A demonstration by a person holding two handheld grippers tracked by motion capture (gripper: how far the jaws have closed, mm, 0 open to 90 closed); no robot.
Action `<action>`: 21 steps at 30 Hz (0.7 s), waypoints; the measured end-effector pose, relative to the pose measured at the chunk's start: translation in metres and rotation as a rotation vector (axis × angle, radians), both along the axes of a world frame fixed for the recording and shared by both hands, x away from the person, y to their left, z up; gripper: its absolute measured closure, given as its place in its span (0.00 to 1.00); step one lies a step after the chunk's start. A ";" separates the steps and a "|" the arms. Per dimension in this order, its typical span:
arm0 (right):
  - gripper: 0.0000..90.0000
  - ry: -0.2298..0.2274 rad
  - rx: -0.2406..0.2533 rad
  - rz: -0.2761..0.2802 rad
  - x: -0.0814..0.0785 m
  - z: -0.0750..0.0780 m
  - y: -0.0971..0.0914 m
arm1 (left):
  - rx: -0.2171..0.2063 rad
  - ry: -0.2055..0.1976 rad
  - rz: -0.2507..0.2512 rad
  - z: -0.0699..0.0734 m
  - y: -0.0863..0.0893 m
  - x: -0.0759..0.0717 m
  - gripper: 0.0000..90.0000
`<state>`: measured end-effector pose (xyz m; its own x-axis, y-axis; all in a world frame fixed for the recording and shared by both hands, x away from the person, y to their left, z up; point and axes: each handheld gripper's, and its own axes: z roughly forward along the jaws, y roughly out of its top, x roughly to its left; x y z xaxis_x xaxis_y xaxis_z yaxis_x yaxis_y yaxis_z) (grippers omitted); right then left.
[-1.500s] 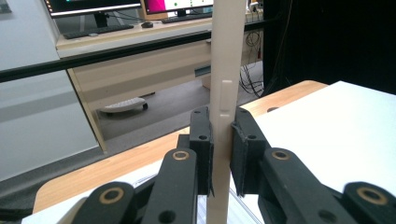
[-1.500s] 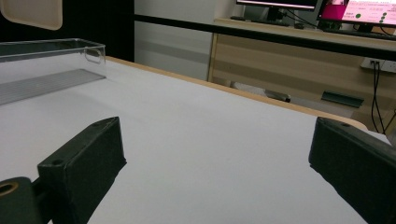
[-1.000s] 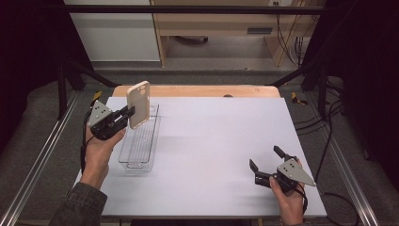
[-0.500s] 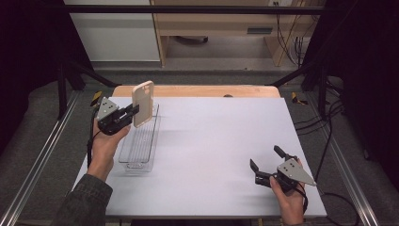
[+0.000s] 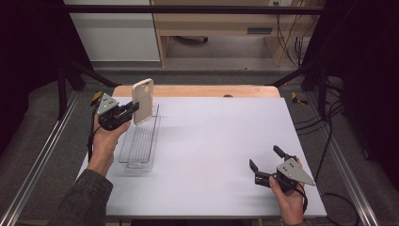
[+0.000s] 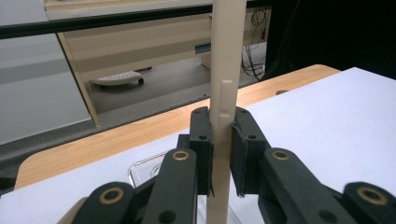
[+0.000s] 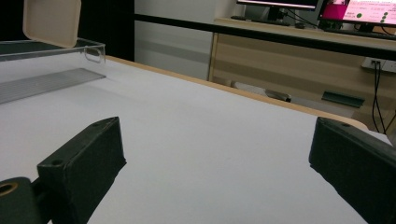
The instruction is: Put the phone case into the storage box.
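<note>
1. A beige phone case (image 5: 142, 100) is held upright by its edge in the left gripper (image 5: 128, 111), above the far end of a clear plastic tray (image 5: 136, 160).
2. In the left gripper view, the case (image 6: 227, 70) is seen edge-on, with the 2 black jaws pressed against its 2 faces; the button cut-outs on its side are seen just above the pads (image 6: 203, 140).
3. The tray is laid lengthwise on the left part of the white table (image 5: 216, 141), and its ribbed floor is seen through the clear walls.
4. The lower end of the case is seen at about the level of the tray's rim; whether the 2 are touching cannot be told.
5. The right gripper (image 5: 267, 165) is held low over the table's near right corner, well apart from the tray, with its jaws spread wide and nothing between them.
6. In the right gripper view, the case (image 7: 51, 21) and the tray (image 7: 56, 77) are seen far off at the upper left.
</note>
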<state>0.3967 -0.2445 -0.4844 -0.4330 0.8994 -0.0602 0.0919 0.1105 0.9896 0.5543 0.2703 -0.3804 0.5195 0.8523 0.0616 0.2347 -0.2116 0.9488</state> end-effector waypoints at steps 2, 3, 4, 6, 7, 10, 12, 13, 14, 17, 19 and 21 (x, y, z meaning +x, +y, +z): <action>0.04 0.001 0.000 0.000 0.000 0.000 0.000 | -0.003 0.004 0.001 -0.001 0.001 0.002 0.88; 0.04 0.001 -0.001 -0.001 0.000 0.000 0.000 | -0.001 0.006 0.001 -0.002 0.001 0.003 0.88; 0.04 0.000 -0.001 -0.001 0.000 0.000 0.000 | 0.000 0.007 0.001 -0.003 0.001 0.004 0.88; 0.04 0.001 -0.001 -0.001 0.000 0.000 0.000 | -0.007 0.010 0.002 -0.004 0.002 0.007 0.88; 0.04 0.001 -0.001 -0.001 0.000 0.000 0.000 | -0.007 0.012 0.002 -0.004 0.002 0.007 0.88; 0.04 0.001 -0.006 0.001 0.000 0.000 0.000 | -0.009 0.016 -0.001 -0.005 0.003 0.010 0.88; 0.04 0.002 -0.008 0.002 0.001 -0.001 0.001 | -0.009 0.021 -0.004 -0.006 0.002 0.013 0.88; 0.04 0.003 -0.008 0.003 0.001 -0.001 0.001 | -0.008 0.021 -0.007 -0.006 0.002 0.014 0.88; 0.04 0.003 -0.009 0.003 0.001 -0.001 0.001 | -0.005 0.021 -0.008 -0.006 0.002 0.014 0.88; 0.04 0.004 -0.011 0.003 0.001 -0.001 0.001 | -0.008 0.024 -0.010 -0.007 0.002 0.016 0.88; 0.04 0.005 -0.013 0.005 0.001 -0.001 0.001 | -0.012 0.026 -0.011 -0.007 0.002 0.017 0.88; 0.04 0.005 -0.013 0.007 0.001 -0.001 0.001 | -0.010 0.029 -0.013 -0.008 0.002 0.018 0.88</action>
<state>0.3980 -0.2434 -0.4855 -0.4392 0.8957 -0.0694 0.0965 0.1238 0.9876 0.5718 0.2722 -0.3884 0.5315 0.8462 0.0379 0.2595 -0.2052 0.9437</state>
